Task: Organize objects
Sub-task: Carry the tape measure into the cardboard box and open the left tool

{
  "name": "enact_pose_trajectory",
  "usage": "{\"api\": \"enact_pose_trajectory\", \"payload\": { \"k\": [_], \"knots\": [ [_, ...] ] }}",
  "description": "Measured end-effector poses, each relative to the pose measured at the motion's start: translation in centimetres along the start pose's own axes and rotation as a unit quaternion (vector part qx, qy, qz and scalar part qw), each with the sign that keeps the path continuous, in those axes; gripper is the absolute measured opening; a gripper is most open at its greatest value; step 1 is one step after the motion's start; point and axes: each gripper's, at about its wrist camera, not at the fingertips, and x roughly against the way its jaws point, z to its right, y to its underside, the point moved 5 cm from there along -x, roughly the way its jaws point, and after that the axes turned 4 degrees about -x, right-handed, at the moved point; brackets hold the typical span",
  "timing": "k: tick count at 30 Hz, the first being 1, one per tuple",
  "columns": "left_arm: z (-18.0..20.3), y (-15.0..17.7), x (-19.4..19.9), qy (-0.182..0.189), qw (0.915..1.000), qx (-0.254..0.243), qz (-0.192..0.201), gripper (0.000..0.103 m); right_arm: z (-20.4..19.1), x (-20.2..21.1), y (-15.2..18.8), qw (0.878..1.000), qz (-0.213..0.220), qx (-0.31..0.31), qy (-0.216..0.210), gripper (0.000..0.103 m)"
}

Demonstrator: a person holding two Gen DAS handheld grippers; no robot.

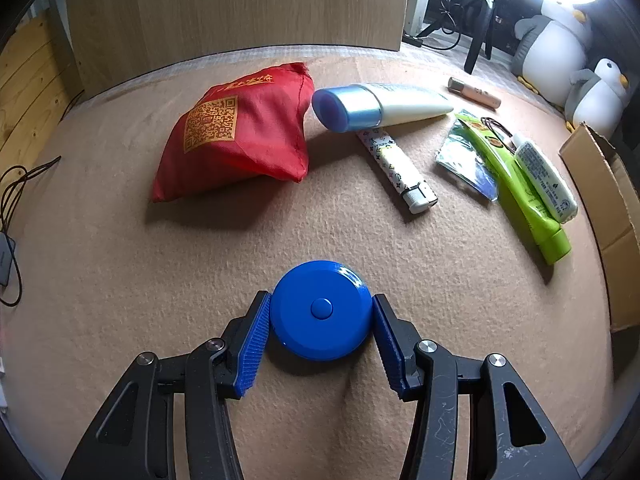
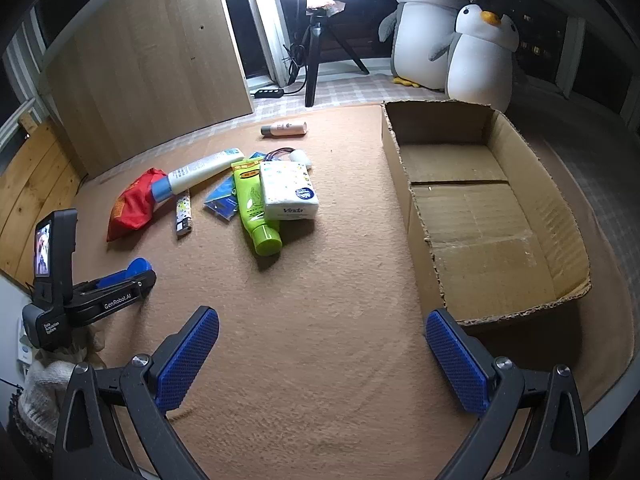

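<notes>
Between my left tongs (image 1: 322, 312) sat the blue disc (image 1: 321, 310), both pads pinching its sides; my right tongs (image 2: 322, 354) hung spread beside the box (image 2: 568, 216).

tubes (image 2: 256, 208): three
penguin toys (image 2: 424, 28): two
boxes (image 2: 500, 216): one
red bags (image 1: 240, 136): one
lighters (image 1: 400, 172): one
tissue packs (image 2: 288, 190): one

Cardboard box (image 2: 496, 216) apparently empty

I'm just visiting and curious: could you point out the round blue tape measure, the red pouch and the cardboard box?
round blue tape measure (image 1: 321, 309): left wrist view, on its centre button.
red pouch (image 1: 240, 136): left wrist view, on its front face.
cardboard box (image 2: 536, 184): right wrist view, on its right inner wall.
</notes>
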Motion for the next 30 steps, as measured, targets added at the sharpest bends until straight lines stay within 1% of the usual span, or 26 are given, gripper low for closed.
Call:
{"api": "enact_pose_trajectory", "payload": {
  "k": [7,10,13,17,20,24,30],
  "knots": [
    [1.1,-0.2,1.9,0.013,0.9998,-0.004,0.012,0.054,0.7,0.4,-0.1,1.0,0.007,-0.001,-0.001,0.103],
    [2.6,-0.6,3.1,0.021,0.9994,-0.018,0.023,0.054,1.2,0.7,-0.3,1.0,0.012,-0.002,0.001,0.103],
    [4.9,-1.3,4.2,0.038,0.9982,-0.032,0.033,0.054,1.7,1.0,-0.2,1.0,0.013,-0.005,0.002,0.103],
    [8.7,-2.2,5.7,0.064,0.9953,-0.058,0.044,0.054,2.9,1.5,-0.1,1.0,0.015,-0.011,0.007,0.103],
    [12.3,-3.0,6.6,0.087,0.9914,-0.083,0.053,0.054,4.2,2.0,0.1,1.0,0.018,-0.017,0.014,0.103],
    [18.2,-3.7,7.7,0.118,0.9835,-0.124,0.06,0.054,6.4,2.8,0.3,0.999,0.023,-0.033,0.026,0.103],
    [25.7,-4.7,8.2,0.147,0.9713,-0.174,0.069,0.054,10.0,3.9,0.8,0.997,0.029,-0.06,0.042,0.103]
  ]
}}
